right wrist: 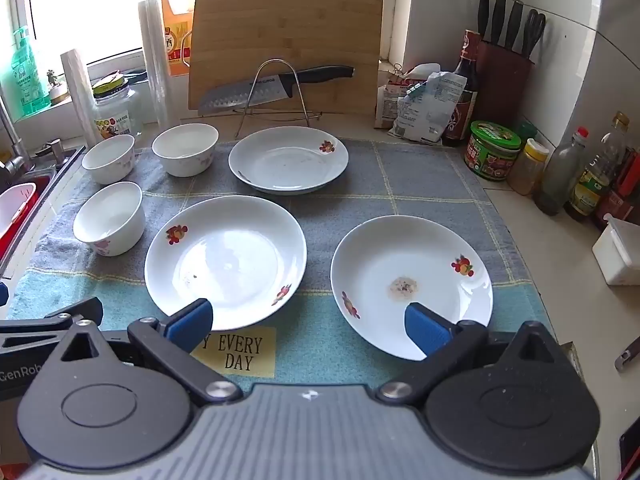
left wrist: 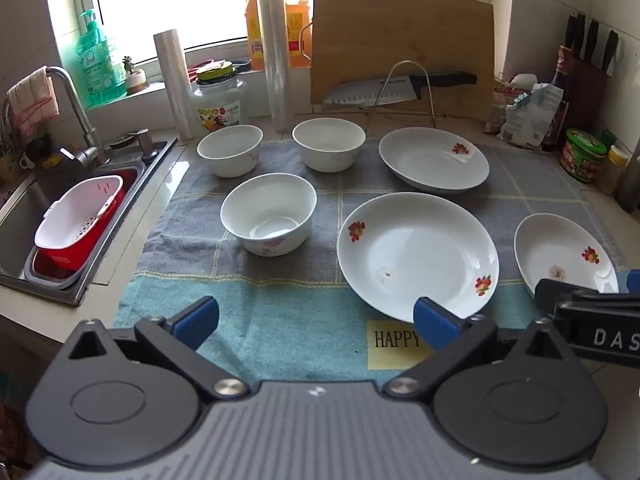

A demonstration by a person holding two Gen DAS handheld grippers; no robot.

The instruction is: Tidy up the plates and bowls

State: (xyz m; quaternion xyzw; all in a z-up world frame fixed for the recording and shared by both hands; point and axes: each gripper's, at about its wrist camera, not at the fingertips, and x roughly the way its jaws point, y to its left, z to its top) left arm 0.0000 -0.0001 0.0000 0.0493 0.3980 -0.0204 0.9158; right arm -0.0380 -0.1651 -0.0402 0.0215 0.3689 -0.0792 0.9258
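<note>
Three white bowls stand on the grey-and-teal cloth (left wrist: 280, 300): a near bowl (left wrist: 268, 214), a far left bowl (left wrist: 230, 150) and a far middle bowl (left wrist: 329, 144). Three white flowered plates lie to their right: the far plate (left wrist: 434, 159), the middle plate (left wrist: 418, 254) and the right plate (left wrist: 566, 254). In the right wrist view they are the far plate (right wrist: 288, 159), middle plate (right wrist: 225, 260) and right plate (right wrist: 411, 280). My left gripper (left wrist: 316, 322) hovers open over the cloth's front edge. My right gripper (right wrist: 308, 326) is open too, above the gap between the middle and right plates.
A sink (left wrist: 24, 216) with a red-and-white basket (left wrist: 78, 222) lies left of the cloth. Behind stand a cutting board (left wrist: 400, 44), a knife on a wire rack (left wrist: 400, 88), wrap rolls and a jar (left wrist: 218, 100). Bottles and jars (right wrist: 568, 172) crowd the right counter.
</note>
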